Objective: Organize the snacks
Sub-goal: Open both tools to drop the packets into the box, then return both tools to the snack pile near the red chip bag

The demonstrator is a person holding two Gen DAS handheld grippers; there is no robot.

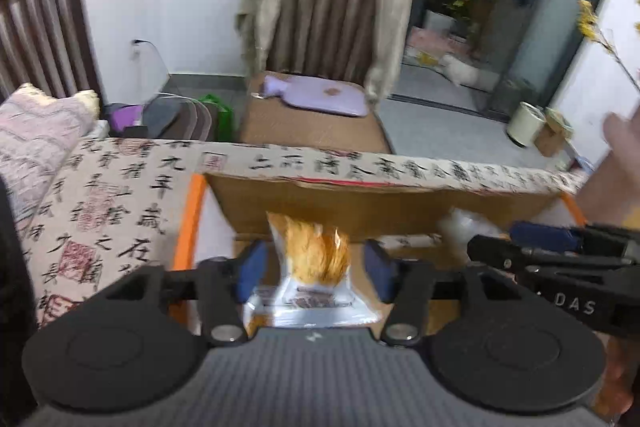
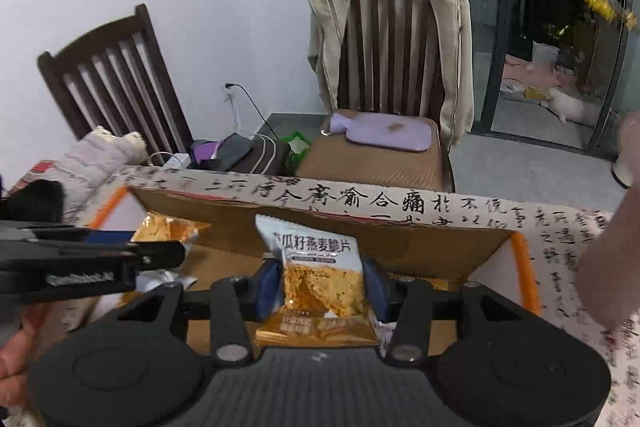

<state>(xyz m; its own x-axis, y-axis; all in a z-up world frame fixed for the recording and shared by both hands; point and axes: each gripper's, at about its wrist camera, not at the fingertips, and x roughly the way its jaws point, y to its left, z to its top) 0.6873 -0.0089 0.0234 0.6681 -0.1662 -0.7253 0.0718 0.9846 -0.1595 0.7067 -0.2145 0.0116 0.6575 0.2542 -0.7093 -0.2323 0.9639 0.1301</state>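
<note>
1. Over the cardboard box (image 2: 400, 243), you had both grippers w/ a packet each.
2. Left gripper (image 1: 312, 269): jaws parted, pads clear of its snack packet (image 1: 310, 267).
3. Right gripper (image 2: 322, 283): packet (image 2: 316, 267) betw. pads; can't tell if gripped.
4. Few packs lay in the box; more prob. left.

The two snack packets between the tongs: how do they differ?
The left packet shows its orange part at the top and white below; the right packet is white on top, orange below. The left one is blurred, while the right one's print is readable. Both stand between blue pads above the cardboard box.
</note>
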